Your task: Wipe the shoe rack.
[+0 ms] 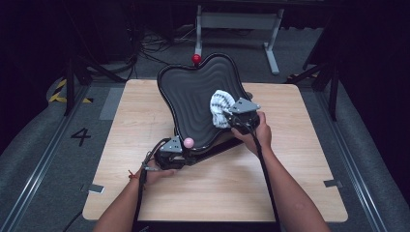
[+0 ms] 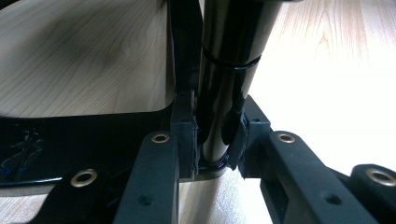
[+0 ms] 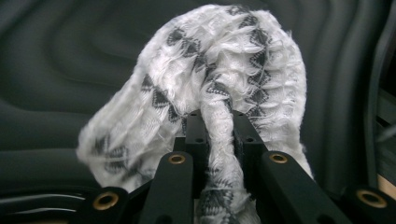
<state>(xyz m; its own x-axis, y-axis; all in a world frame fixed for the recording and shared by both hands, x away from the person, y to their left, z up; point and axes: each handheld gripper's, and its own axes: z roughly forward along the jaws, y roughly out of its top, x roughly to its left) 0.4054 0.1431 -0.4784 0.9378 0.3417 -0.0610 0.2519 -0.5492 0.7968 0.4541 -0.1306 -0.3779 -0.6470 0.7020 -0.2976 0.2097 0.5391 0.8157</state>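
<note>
I am wiping the black wavy tray [image 1: 193, 96], tilted up near the desk's [image 1: 300, 193] far edge, with the white cloth [image 1: 220, 107] clamped in my right tool [image 1: 231, 117]; my left tool [image 1: 186, 155] is gripping the tray's stand [image 2: 219, 93]. Next I judge sweeping across unwiped ridges.

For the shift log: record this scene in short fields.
surface: light wooden table
main object: black wavy-ribbed board, propped at a tilt
left claw: shut on the board's glossy black support post
right claw: shut on a white cloth with grey triangle pattern
cloth position: pressed against the board's ribbed face
</note>
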